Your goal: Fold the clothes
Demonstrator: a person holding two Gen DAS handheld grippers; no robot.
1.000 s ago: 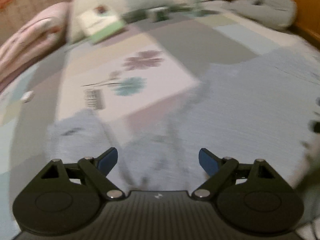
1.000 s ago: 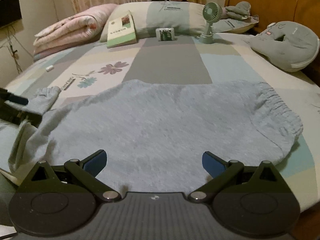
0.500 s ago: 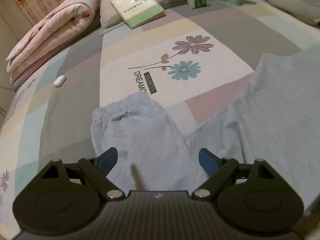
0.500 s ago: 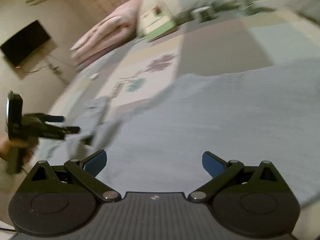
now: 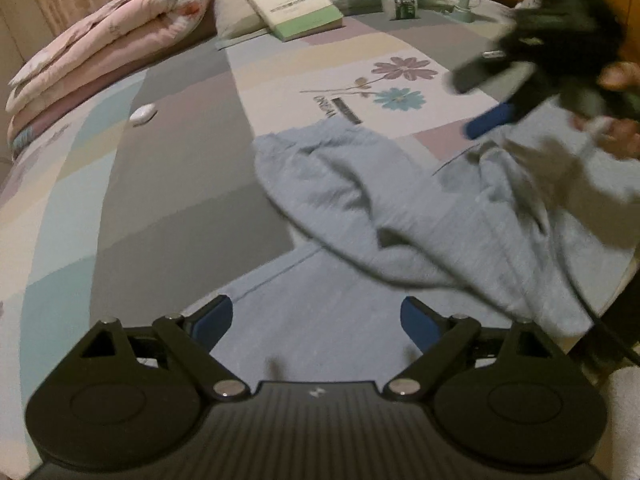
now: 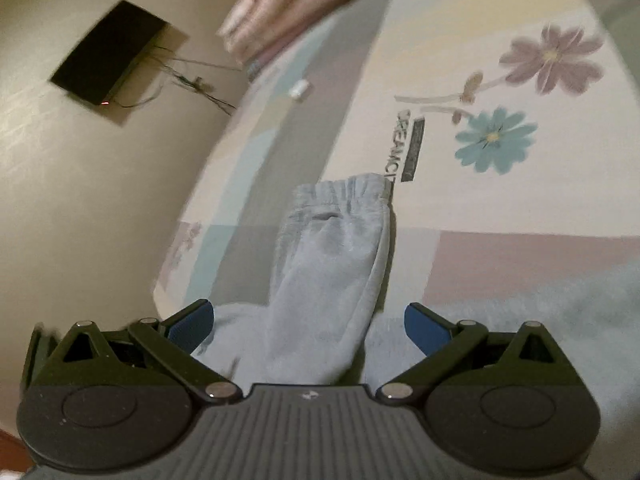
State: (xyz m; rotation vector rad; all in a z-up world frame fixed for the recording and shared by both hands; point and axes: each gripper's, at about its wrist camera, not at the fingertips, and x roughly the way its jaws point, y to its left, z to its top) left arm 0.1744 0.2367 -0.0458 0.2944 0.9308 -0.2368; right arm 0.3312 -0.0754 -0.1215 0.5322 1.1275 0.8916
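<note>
1. We find the left gripper (image 5: 316, 316) with its jaws apart and nothing between them, low over the near edge of the pale blue fleece sweatshirt (image 5: 400, 216).
2. The sweatshirt lies on the patchwork flower-print bedspread (image 5: 180, 152), its body rumpled, one sleeve (image 6: 332, 264) stretched out to the cuff.
3. The right gripper (image 6: 306, 320) stands with jaws apart astride that sleeve, not clamped.
4. In our judgement no neat fold shows; sleeve and body remain to be folded.
</note>
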